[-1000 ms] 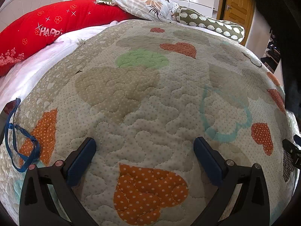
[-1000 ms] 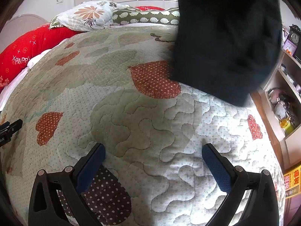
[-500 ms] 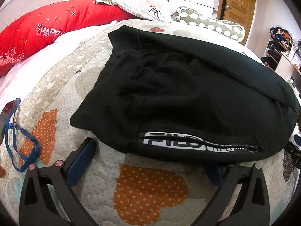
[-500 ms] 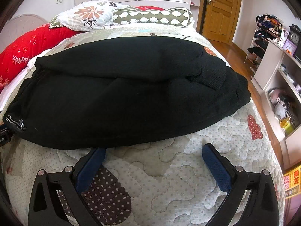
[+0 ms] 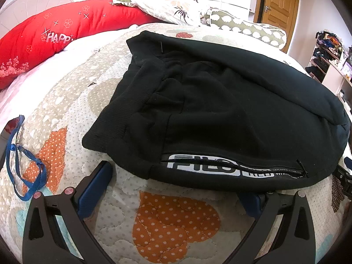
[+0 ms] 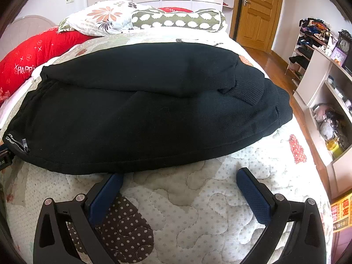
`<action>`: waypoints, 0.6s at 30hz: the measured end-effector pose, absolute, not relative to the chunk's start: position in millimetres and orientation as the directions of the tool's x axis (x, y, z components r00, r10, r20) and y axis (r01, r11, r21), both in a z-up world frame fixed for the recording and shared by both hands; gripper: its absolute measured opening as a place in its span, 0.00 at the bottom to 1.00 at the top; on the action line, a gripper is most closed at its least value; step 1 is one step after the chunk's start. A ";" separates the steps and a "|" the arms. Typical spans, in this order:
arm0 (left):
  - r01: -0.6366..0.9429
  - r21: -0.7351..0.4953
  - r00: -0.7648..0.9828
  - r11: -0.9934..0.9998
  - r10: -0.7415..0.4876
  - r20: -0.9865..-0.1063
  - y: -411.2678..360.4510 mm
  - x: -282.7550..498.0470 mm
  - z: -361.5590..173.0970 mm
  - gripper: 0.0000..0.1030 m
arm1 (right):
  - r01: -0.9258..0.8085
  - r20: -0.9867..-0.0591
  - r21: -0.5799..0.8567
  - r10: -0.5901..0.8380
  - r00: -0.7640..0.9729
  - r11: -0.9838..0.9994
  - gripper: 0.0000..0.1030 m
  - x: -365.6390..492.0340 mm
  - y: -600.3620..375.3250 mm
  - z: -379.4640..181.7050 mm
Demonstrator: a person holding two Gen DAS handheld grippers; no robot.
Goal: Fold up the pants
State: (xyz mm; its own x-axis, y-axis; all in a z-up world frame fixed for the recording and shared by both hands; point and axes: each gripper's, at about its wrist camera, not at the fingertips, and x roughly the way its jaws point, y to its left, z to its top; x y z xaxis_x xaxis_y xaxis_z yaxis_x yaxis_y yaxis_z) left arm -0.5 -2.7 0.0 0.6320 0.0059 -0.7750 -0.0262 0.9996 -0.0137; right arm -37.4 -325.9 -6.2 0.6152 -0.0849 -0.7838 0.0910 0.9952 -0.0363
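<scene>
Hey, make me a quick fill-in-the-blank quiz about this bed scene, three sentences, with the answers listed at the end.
1. The pants lying on the quilt are ____ in colour.
2. The left gripper and the right gripper both have their jaws ____.
3. The long pillow with sparkly lettering is ____.

Missing words: black; open; red
</scene>
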 end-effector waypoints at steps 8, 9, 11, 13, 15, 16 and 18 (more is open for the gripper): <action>-0.015 -0.028 0.592 0.999 -0.014 -0.806 -1.0 -7.4 10.4 1.00 | 0.087 -0.784 0.000 -0.054 0.619 0.996 1.00 -38.5 -328.7 -6.3; -0.024 -0.039 0.595 0.999 -0.017 -0.804 -0.3 -10.3 14.3 1.00 | 0.085 -0.785 -0.004 -0.056 0.618 0.996 1.00 -39.0 -328.2 -6.0; -0.026 -0.052 0.606 0.998 -0.025 -0.795 -0.3 -16.2 22.5 1.00 | 0.086 -0.786 -0.025 -0.072 0.613 0.996 1.00 -39.1 -324.7 -3.2; -0.025 -0.041 0.619 0.999 -0.016 -0.786 -1.7 -20.7 32.1 1.00 | 0.082 -0.781 -0.055 -0.094 0.617 0.995 1.00 -39.9 -320.3 0.4; -0.016 -0.034 0.626 0.999 -0.016 -0.780 -2.1 -21.9 38.6 1.00 | 0.057 -0.761 -0.032 -0.061 0.646 0.998 1.00 -46.9 -318.7 10.0; -0.015 -0.037 0.634 0.999 -0.020 -0.773 -1.9 -23.5 43.3 1.00 | 0.054 -0.755 -0.022 -0.052 0.653 0.998 1.00 -49.6 -319.3 13.3; -0.016 -0.049 0.653 0.999 -0.027 -0.757 -0.9 -27.3 52.9 1.00 | 0.058 -0.747 0.013 -0.029 0.664 0.998 1.00 -55.8 -321.2 23.3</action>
State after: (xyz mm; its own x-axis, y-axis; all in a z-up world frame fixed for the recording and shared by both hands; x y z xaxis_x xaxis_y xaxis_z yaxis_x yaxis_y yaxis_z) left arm -27.3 -0.9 52.9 0.6529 -0.0269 -0.7570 -0.0160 0.9987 -0.0492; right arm -55.8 -321.2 23.3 0.6640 -0.0287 -0.7472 0.0583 0.9982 0.0134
